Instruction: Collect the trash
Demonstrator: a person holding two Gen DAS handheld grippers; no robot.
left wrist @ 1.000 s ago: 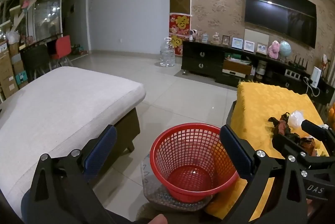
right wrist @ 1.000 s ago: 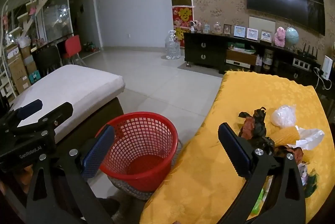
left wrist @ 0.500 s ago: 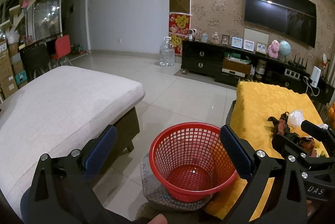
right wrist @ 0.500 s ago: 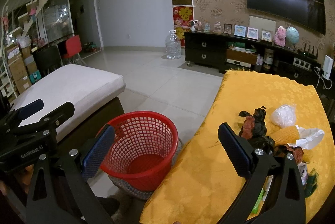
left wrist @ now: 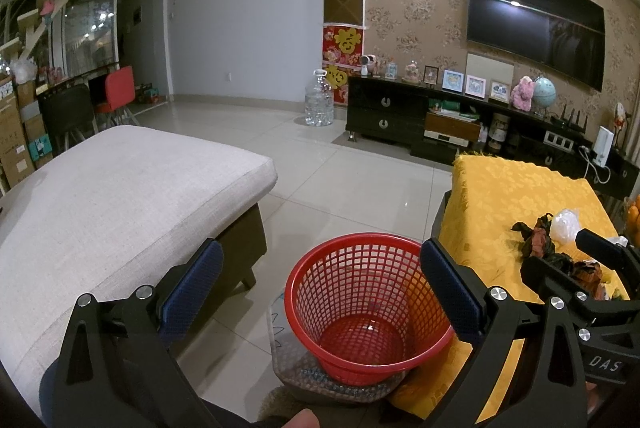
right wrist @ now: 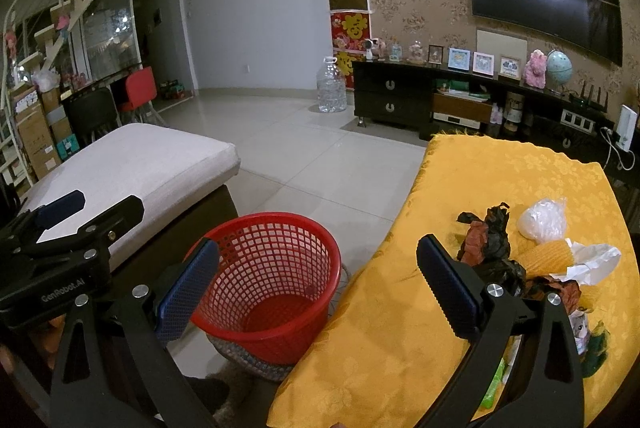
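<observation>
A red mesh basket (left wrist: 366, 308) stands on the floor between the sofa and the table; it also shows in the right wrist view (right wrist: 272, 280). It looks empty. Trash lies on the yellow tablecloth (right wrist: 500, 179): dark crumpled wrappers (right wrist: 490, 236), a clear plastic bag (right wrist: 542, 220), white paper (right wrist: 592, 260) and a yellow piece (right wrist: 550, 256). My left gripper (left wrist: 320, 288) is open and empty above the basket. My right gripper (right wrist: 316, 280) is open and empty over the basket's right rim and table edge, left of the trash.
A grey sofa cushion (left wrist: 112, 187) lies at the left. A dark TV cabinet (left wrist: 440, 119) stands along the far wall, with a water jug (left wrist: 319, 103) beside it. Tiled floor (left wrist: 340, 179) stretches between. Chairs (left wrist: 116, 95) stand at the far left.
</observation>
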